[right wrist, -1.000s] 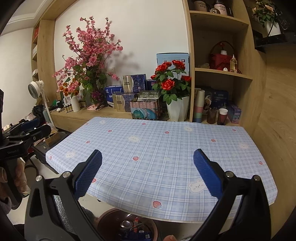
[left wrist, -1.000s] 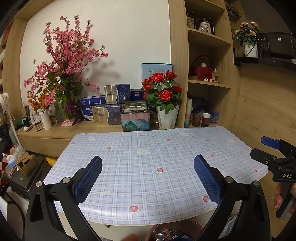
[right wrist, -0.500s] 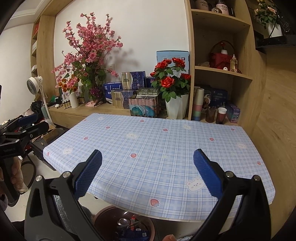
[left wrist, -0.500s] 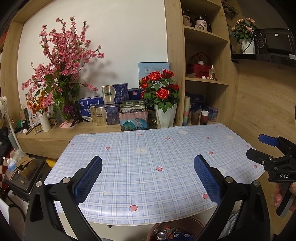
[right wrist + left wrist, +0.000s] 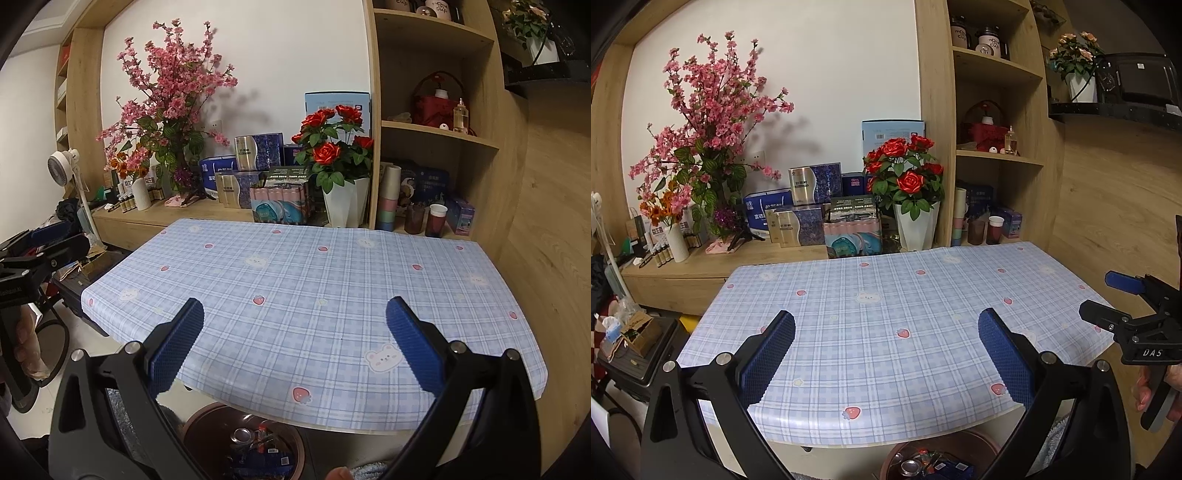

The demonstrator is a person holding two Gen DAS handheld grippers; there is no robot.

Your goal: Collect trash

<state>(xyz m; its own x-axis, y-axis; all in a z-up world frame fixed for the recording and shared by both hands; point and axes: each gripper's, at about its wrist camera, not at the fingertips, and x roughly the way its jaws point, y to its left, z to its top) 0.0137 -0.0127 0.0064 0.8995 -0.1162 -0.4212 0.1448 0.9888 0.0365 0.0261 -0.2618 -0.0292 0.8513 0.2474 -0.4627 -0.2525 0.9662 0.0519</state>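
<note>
I hold left gripper (image 5: 886, 350) and right gripper (image 5: 295, 347) both spread wide, empty, above the checked table (image 5: 332, 280); bin (image 5: 207, 424) with trash (image 5: 255, 443) sits below its near edge.

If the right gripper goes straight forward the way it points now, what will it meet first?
Probably nothing close. The right gripper is open and aims over the bare checked tablecloth. Beyond the far edge, the pink-and-teal box and the white rose pot seem first, though depth is unclear.

right claw (image 5: 294, 343): spread wide, holding nothing | table (image 5: 332, 280) | bin (image 5: 243, 446): can, wrappers inside
</note>
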